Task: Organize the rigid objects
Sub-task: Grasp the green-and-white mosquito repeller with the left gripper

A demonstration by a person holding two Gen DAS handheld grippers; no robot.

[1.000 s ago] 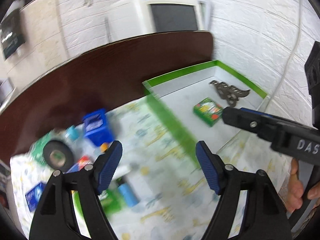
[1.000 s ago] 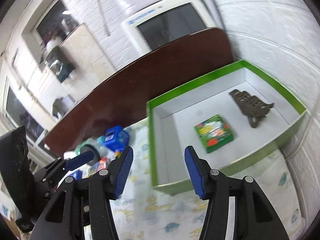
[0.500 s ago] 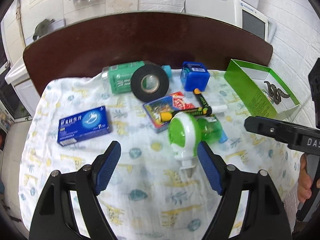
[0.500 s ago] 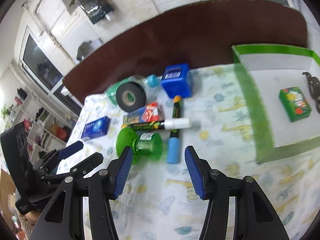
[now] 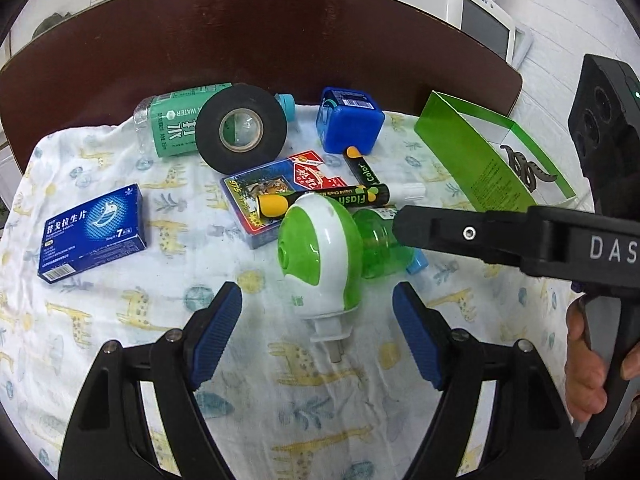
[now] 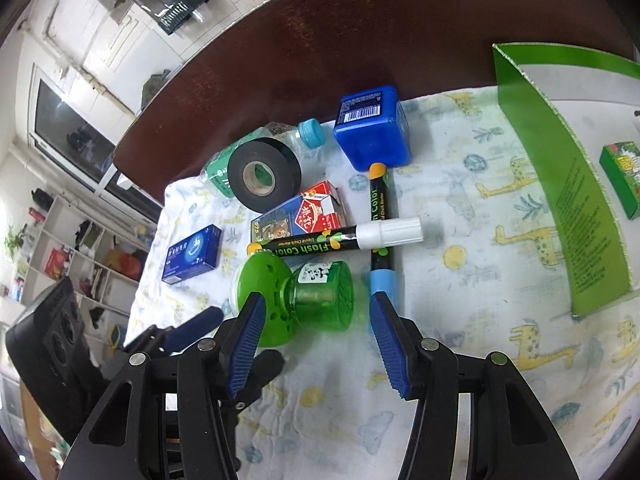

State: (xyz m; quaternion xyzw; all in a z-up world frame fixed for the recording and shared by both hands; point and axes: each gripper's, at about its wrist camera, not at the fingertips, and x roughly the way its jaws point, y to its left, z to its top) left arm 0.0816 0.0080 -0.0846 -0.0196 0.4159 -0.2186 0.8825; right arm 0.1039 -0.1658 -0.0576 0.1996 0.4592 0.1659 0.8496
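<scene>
Hovering over the counter (image 5: 256, 40), we held both tools empty above the green-and-white plug-in vaporizer (image 5: 320, 252), which lay on its side just ahead of the left hand-held gripper (image 5: 316, 332), jaws wide, plug end toward us. Its long axis ran across toward the right hand-held gripper (image 6: 316, 340), whose narrower jaws framed the green bottle end; we judged that one nearer. Two chalk markers (image 6: 340, 240) lay crossed just beyond. A giraffe-print cloth (image 5: 280, 400) covered the counter; the green box (image 6: 560, 184) stood well apart to the right, before a white brick wall.

both wrist views near, downward-facing
</scene>
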